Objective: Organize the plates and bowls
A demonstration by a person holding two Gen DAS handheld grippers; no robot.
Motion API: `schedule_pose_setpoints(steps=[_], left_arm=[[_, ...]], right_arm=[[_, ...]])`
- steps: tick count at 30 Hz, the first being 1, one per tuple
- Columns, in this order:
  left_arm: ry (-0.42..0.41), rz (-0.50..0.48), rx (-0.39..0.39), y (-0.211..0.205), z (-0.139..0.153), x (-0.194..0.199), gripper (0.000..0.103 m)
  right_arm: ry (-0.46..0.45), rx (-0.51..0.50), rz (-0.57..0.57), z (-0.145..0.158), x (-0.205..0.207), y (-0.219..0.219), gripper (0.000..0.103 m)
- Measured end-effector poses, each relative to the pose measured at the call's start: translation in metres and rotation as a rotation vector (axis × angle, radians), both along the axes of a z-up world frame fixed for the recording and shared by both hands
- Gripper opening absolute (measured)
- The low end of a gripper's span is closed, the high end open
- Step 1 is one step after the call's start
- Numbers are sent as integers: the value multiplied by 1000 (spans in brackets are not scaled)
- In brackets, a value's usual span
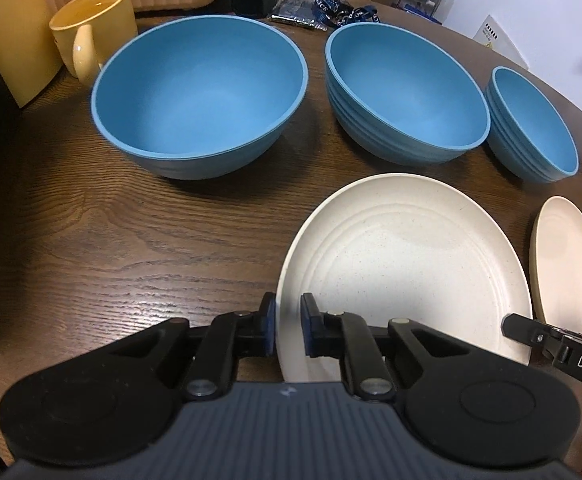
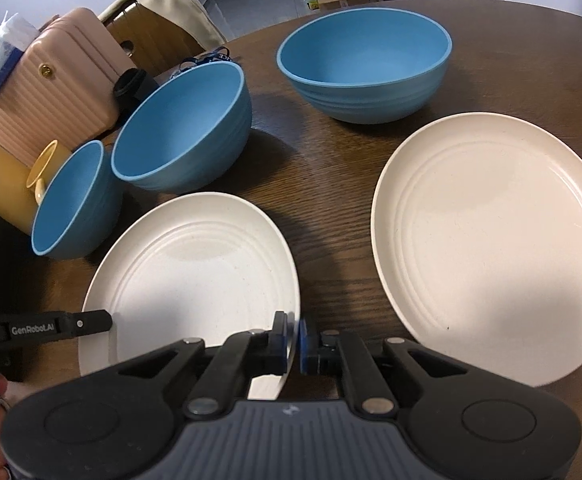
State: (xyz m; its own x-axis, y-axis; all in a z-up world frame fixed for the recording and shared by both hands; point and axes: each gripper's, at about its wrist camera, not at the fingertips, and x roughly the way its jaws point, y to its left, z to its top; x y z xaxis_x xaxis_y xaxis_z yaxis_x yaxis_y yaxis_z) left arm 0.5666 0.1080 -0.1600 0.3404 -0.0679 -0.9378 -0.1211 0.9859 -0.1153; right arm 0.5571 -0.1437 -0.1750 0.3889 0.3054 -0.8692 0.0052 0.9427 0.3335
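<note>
Both grippers are clamping the same cream plate (image 1: 403, 264): the left gripper (image 1: 288, 326) on its left rim, the right gripper (image 2: 293, 342) on its right rim.

Bowls lining the far side
Bare surface (image 1: 111, 248) is lying open left of the plate (image 1: 403, 264); three bowls (image 1: 199, 96) are blocking farther reach.

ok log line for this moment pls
left hand-held gripper: shut on near plate left rim | right hand-held gripper: shut on its right rim | second plate: untouched
</note>
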Motion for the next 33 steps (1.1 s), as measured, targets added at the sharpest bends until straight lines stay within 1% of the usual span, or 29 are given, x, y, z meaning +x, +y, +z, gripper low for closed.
schedule_pose_setpoints(steps=[10, 17, 22, 28, 33], left_arm=[[-43, -2, 1, 11, 19, -29, 13], [-61, 29, 8, 19, 30, -54, 13], [-85, 79, 17, 27, 37, -76, 13], [-83, 149, 34, 31, 41, -107, 13], [-87, 196, 39, 43, 40, -131, 13]], right_arm=[[-39, 4, -2, 16, -26, 7, 6], [-51, 15, 32, 23, -44, 15, 6], [-66, 28, 84, 30, -55, 21, 6], [-70, 35, 149, 32, -67, 31, 6], [-76, 49, 201, 31, -75, 43, 6]])
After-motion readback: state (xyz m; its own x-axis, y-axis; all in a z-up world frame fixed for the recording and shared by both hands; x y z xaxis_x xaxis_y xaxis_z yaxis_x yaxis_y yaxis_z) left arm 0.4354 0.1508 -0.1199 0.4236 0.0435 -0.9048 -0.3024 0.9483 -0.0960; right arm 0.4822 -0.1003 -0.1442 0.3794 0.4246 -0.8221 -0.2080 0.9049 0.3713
